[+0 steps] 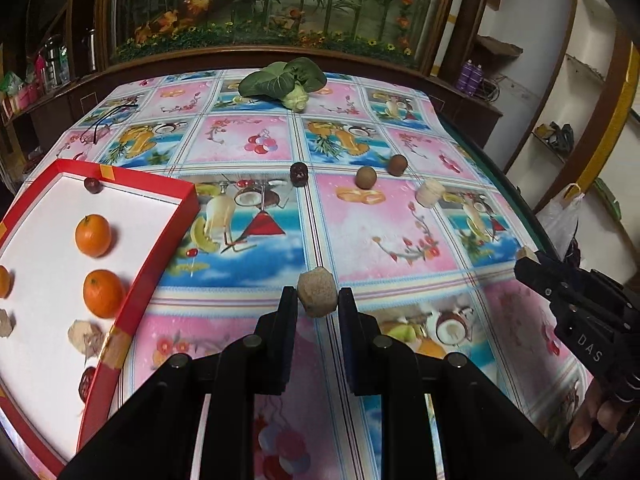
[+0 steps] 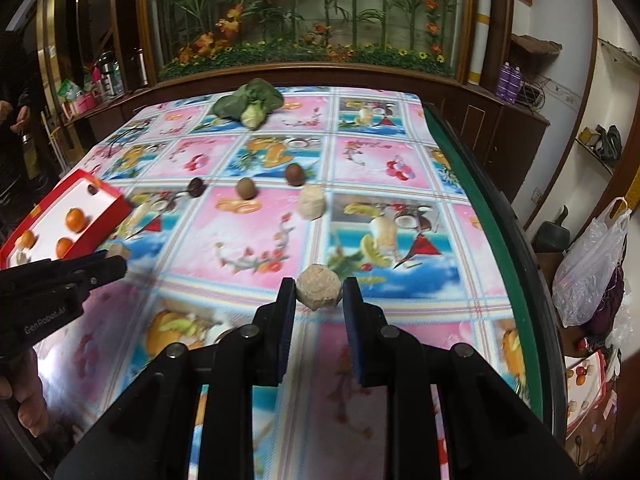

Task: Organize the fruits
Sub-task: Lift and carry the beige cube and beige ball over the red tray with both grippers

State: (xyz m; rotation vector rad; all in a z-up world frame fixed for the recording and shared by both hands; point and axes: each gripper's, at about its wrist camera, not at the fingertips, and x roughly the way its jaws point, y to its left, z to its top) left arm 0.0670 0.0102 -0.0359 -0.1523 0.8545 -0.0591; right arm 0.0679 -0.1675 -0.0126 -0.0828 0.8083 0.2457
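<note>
Two grippers are each clamping a beige lump: the left gripper (image 1: pixel 318 300) is squeezing one lump (image 1: pixel 317 291), the right gripper (image 2: pixel 319 294) another (image 2: pixel 318 287). Left of the left jaws, a red tray (image 1: pixel 160 236) is holding oranges (image 1: pixel 93 235).

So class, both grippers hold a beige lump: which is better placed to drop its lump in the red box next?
Left. The left gripper with its beige lump sits beside the red box; the right gripper is farther off.

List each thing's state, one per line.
Left gripper: shut on a tan lump.
Right gripper: shut on a second lump.
Red box: open, holding oranges.
Third lump: loose on the table.
Greens: lying at the far edge.
</note>
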